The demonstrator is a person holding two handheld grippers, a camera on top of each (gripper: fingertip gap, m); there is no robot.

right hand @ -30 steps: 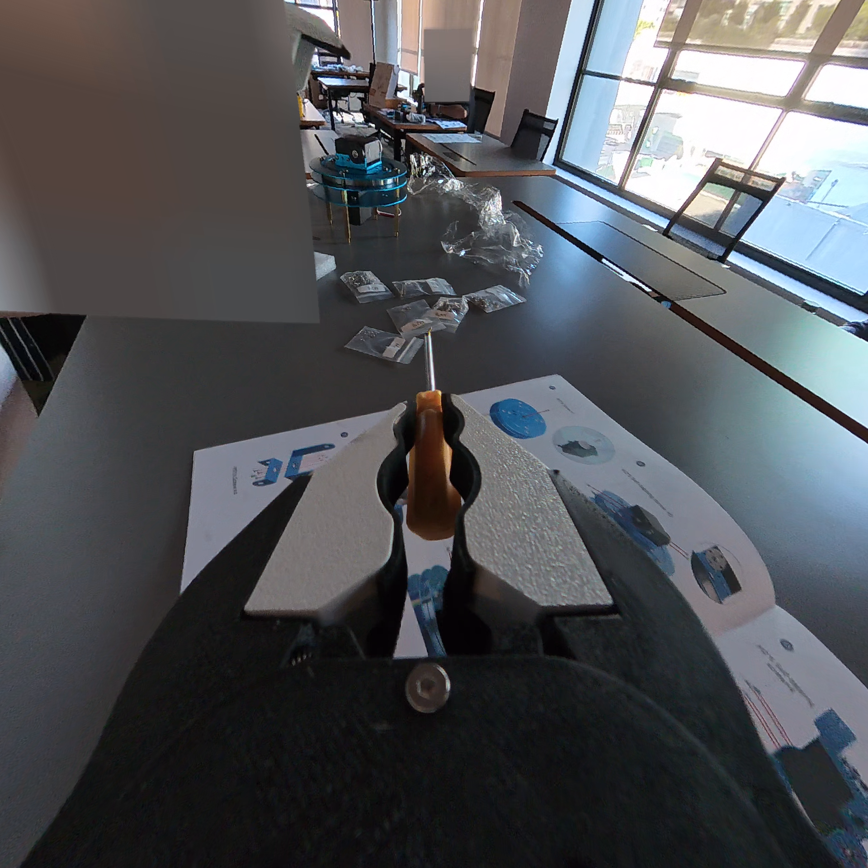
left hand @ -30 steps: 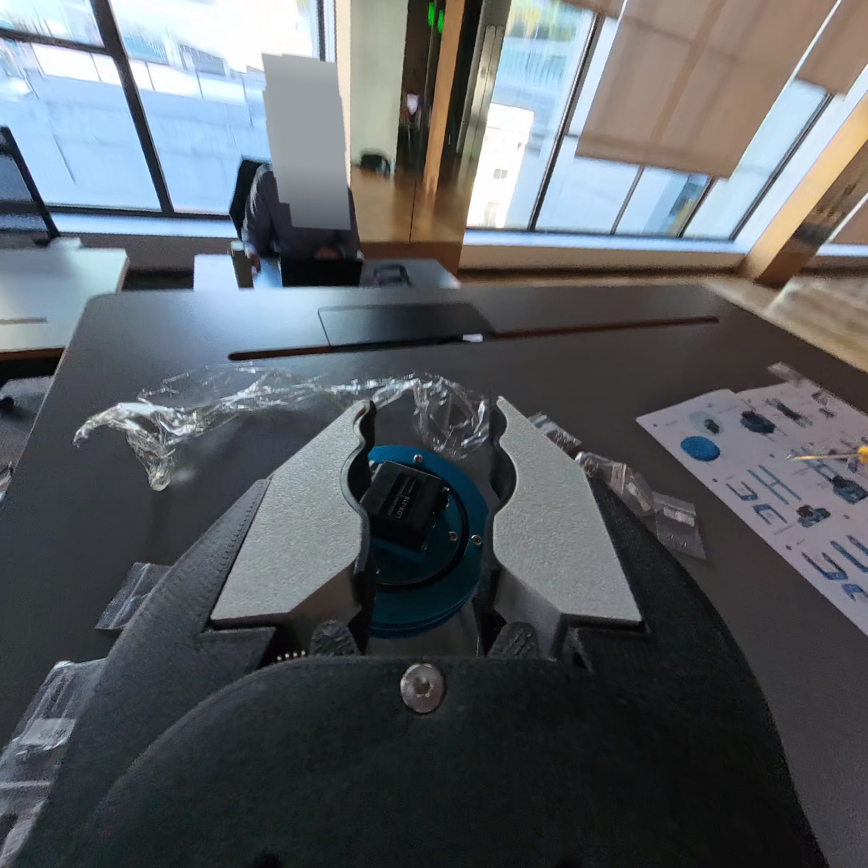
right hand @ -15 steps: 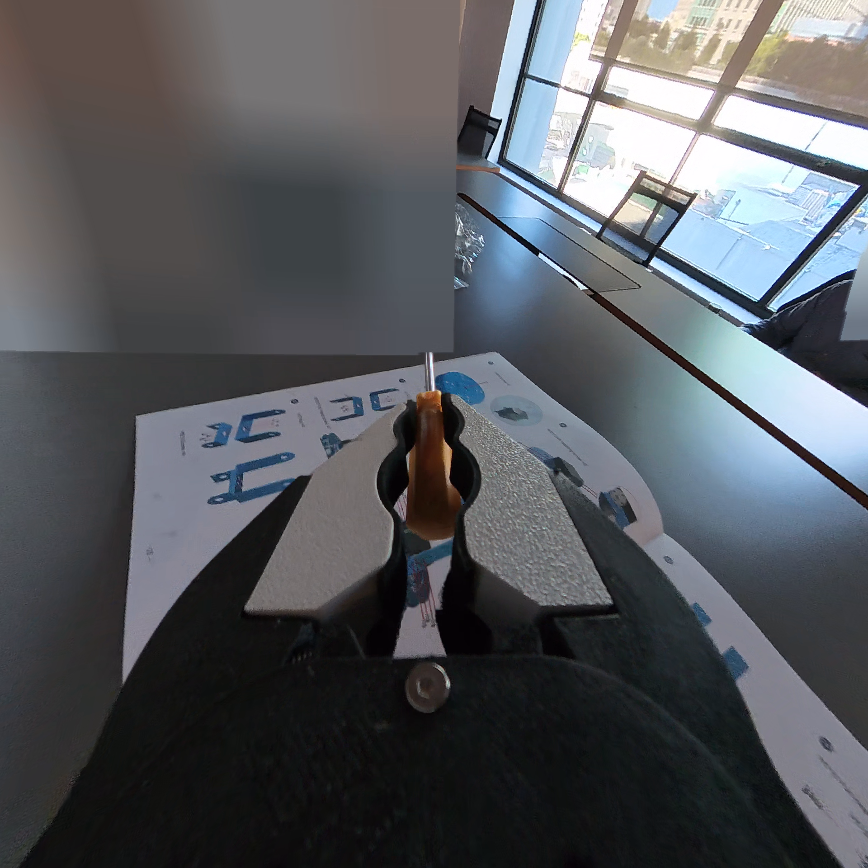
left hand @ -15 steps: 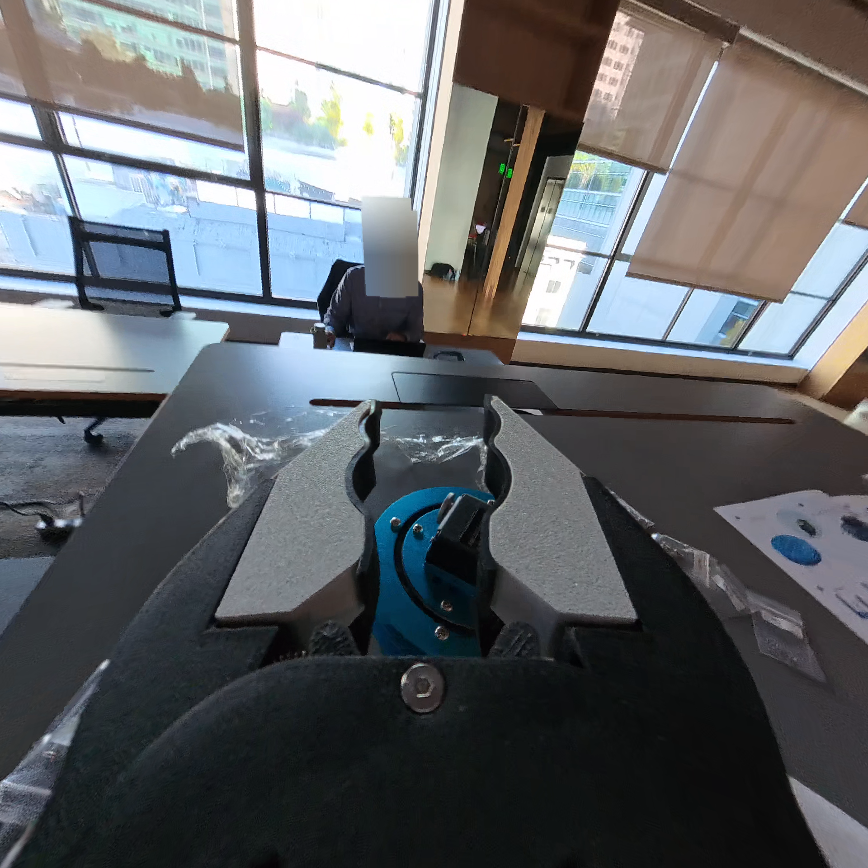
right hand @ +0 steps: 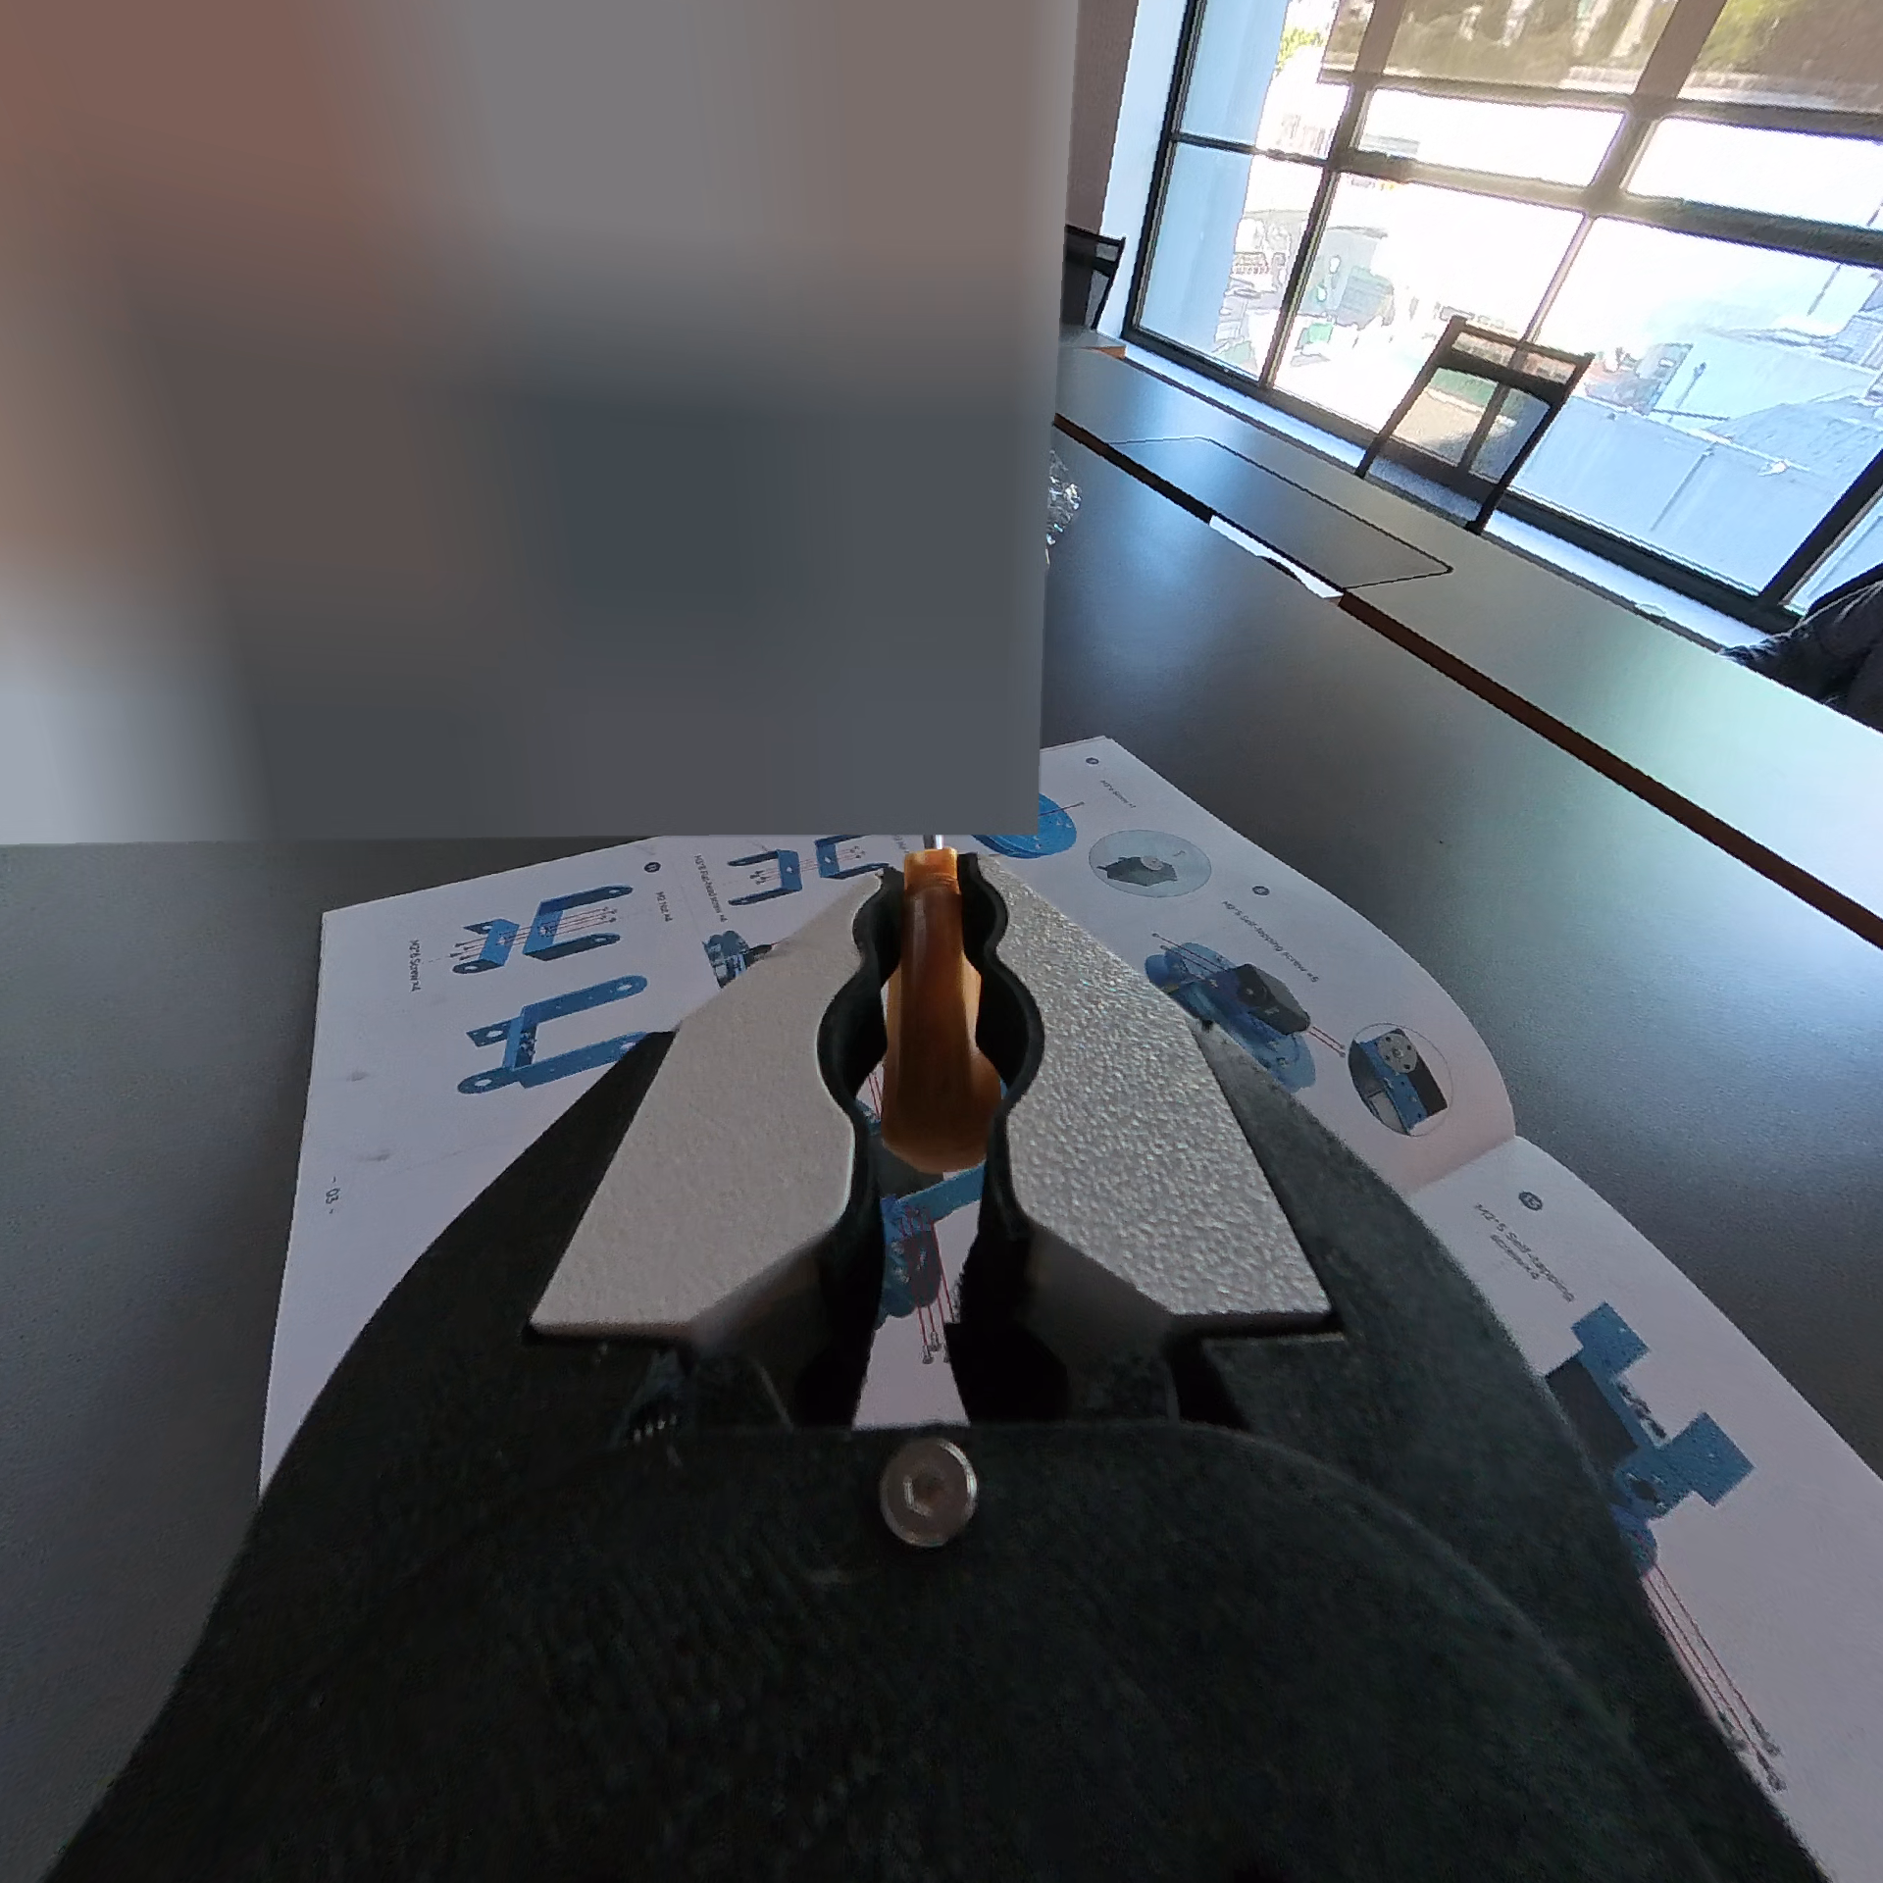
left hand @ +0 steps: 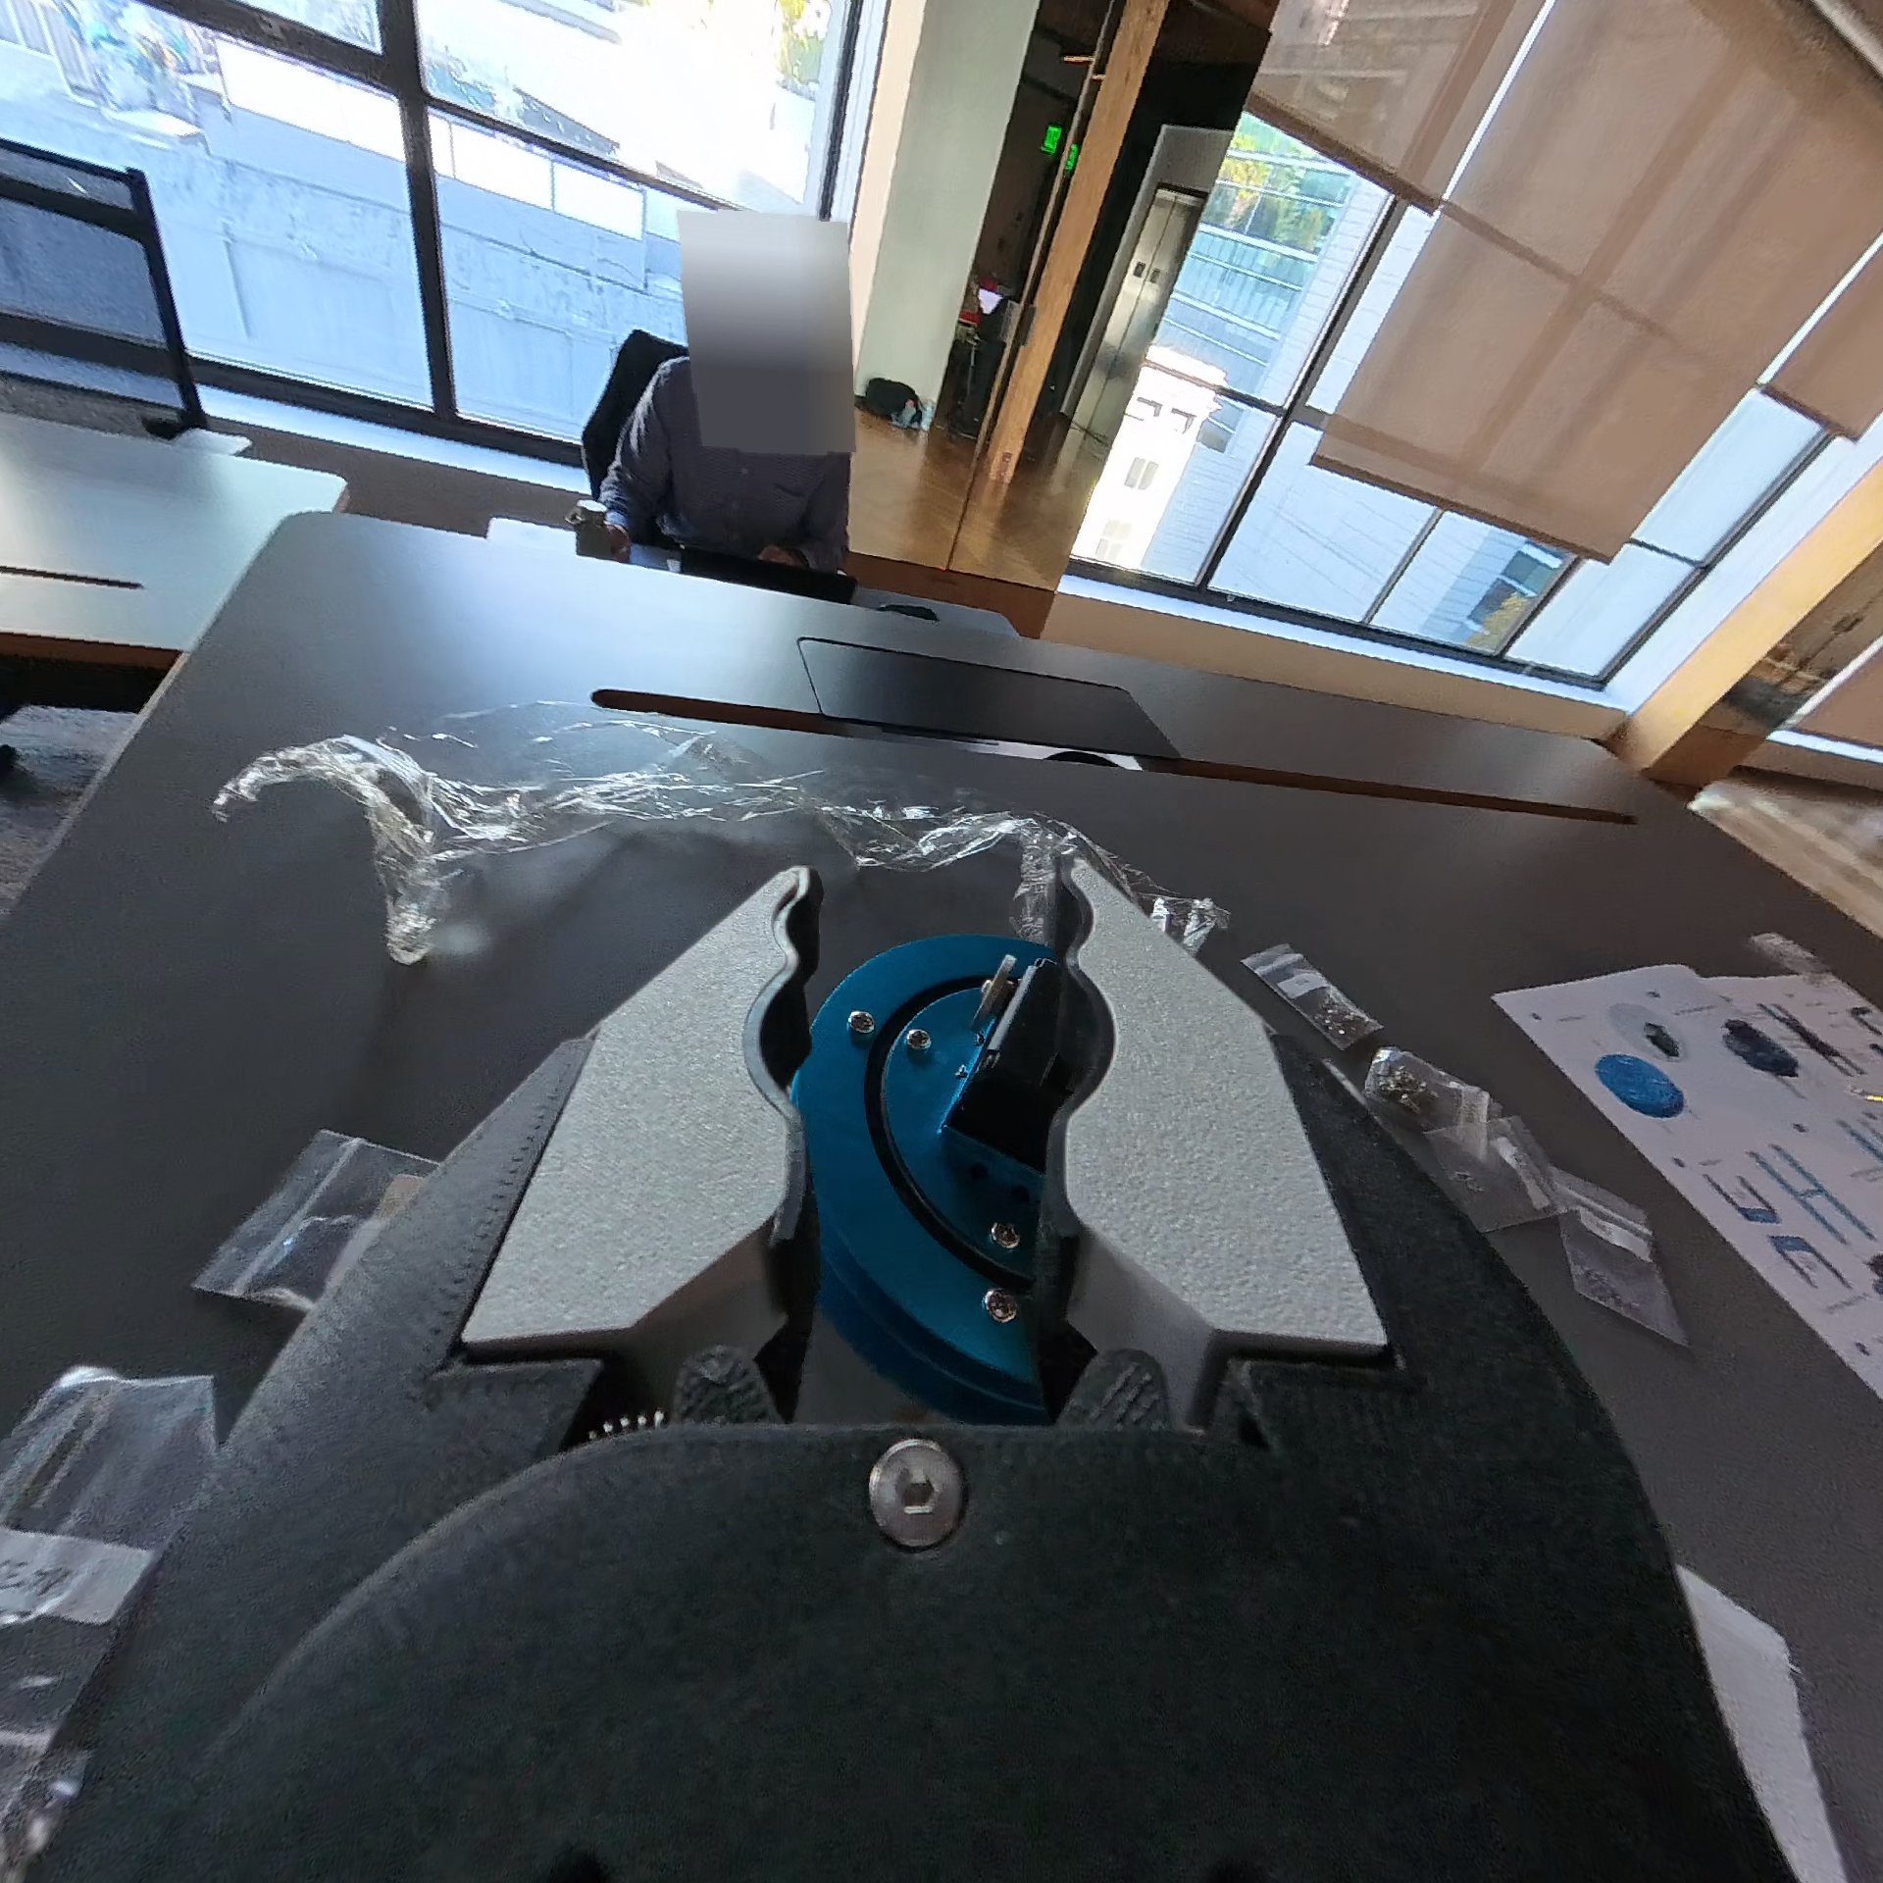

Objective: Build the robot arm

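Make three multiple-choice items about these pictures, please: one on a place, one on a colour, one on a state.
1. Where does the booklet lie?
A. on a chair
B. on the dark table, under the right tool
C. on the floor

2. What colour is the round base in the left tool?
A. red
B. white
C. blue

3. What is the state of the right tool?
A. shut on the screwdriver
B. wide open and empty
C. shut on a bag

Answers:
1. B, as the open pages spread over the table below the tool.
2. C, as the discs between the fingers are bright blue, with a black block on top.
3. A, as both fingers press on the orange handle.
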